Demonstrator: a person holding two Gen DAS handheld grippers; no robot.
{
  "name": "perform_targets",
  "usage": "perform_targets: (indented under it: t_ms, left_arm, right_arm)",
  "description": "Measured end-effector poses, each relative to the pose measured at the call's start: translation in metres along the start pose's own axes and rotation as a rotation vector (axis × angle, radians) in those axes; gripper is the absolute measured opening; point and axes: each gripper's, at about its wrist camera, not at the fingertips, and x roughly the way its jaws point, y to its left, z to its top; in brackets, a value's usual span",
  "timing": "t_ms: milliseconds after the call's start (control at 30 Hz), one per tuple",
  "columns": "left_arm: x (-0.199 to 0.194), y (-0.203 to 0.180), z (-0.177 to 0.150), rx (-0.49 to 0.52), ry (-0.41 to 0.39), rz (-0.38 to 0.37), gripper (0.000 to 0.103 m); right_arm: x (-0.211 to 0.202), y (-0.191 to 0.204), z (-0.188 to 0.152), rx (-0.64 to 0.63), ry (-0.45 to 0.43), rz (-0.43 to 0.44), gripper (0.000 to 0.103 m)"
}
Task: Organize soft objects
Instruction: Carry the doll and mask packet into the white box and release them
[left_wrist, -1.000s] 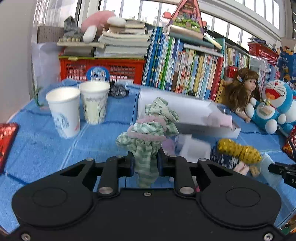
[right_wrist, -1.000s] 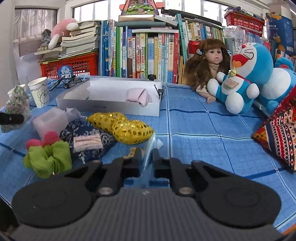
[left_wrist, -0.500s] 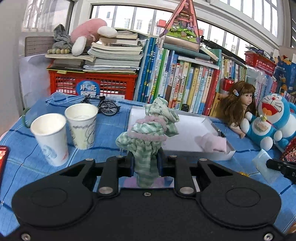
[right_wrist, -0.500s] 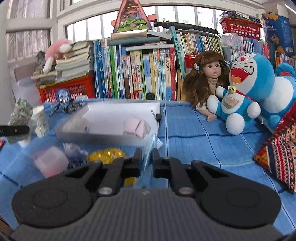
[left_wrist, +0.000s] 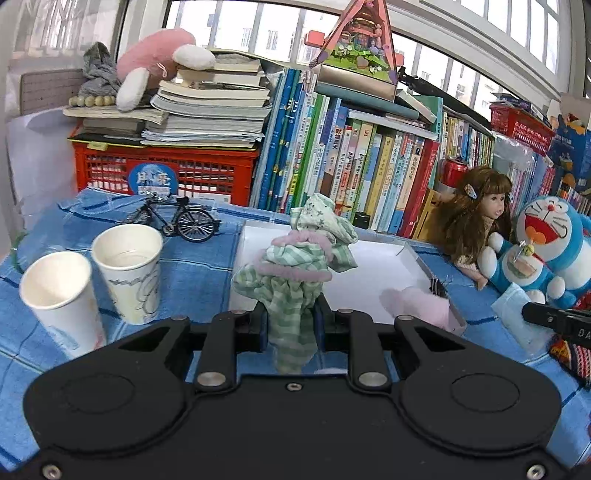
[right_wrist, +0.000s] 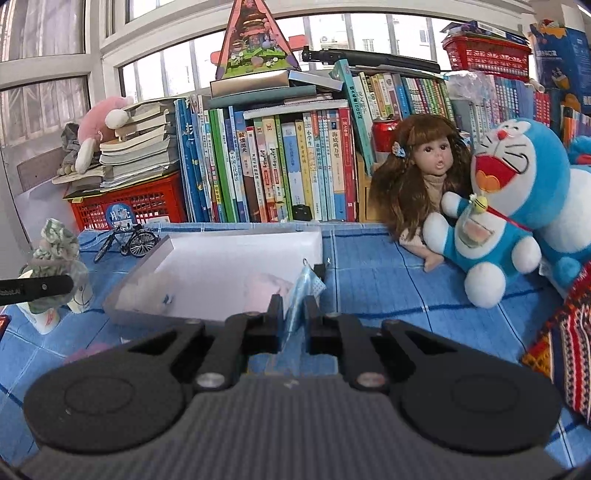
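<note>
My left gripper (left_wrist: 290, 318) is shut on a green checked cloth bundle with pink trim (left_wrist: 295, 258), held up in front of the white box (left_wrist: 373, 266). The bundle also shows at the far left of the right wrist view (right_wrist: 55, 240). My right gripper (right_wrist: 294, 314) is shut on a small light-blue pouch (right_wrist: 301, 295), held just before the white box (right_wrist: 236, 266); the pouch also shows in the left wrist view (left_wrist: 511, 308). A pink soft item lies in the box's near right corner (left_wrist: 424, 304), seen also in the right wrist view (right_wrist: 266, 288).
Two paper cups (left_wrist: 92, 273) stand left on the blue cloth. A model bicycle (left_wrist: 177, 218), red crate (left_wrist: 162, 170), books (left_wrist: 369, 177), a doll (right_wrist: 424, 173) and Doraemon plush (right_wrist: 509, 206) line the back and right. A patterned textile (right_wrist: 565, 339) lies far right.
Both grippers have risen and moved forward towards the white box with their loads. The yellow, green and dark items on the cloth have dropped out of view.
</note>
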Motion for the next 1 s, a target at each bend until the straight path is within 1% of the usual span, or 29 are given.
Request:
perform_targets:
  t_ms: [167,333,467,633,733,867,1000]
  left_arm:
    - [0.015,-0.003,0.01,0.007,0.001,0.006,0.021]
    - [0.035,-0.007,0.019,0.015,0.023,0.006,0.021]
    - [0.055,-0.008,0.027,0.009,0.046,-0.013,0.021]
    - [0.081,-0.009,0.034,-0.005,0.06,-0.015,0.021]
    - [0.096,-0.014,0.037,0.018,0.063,-0.021,0.021]
    - [0.12,-0.021,0.04,0.039,0.099,-0.018,0.021]
    - [0.14,-0.027,0.042,0.075,0.104,-0.013,0.022]
  right_arm:
    - [0.016,0.005,0.013,-0.003,0.008,0.005,0.014]
    - [0.032,0.01,0.022,-0.003,0.021,0.001,0.014]
    - [0.047,0.012,0.031,0.004,0.027,0.016,0.014]
    - [0.07,0.014,0.044,0.026,0.041,0.04,0.014]
    - [0.086,0.016,0.05,0.034,0.049,0.049,0.014]
    - [0.105,0.021,0.055,0.028,0.054,0.047,0.014]
    - [0.126,0.025,0.058,0.038,0.078,0.036,0.014]
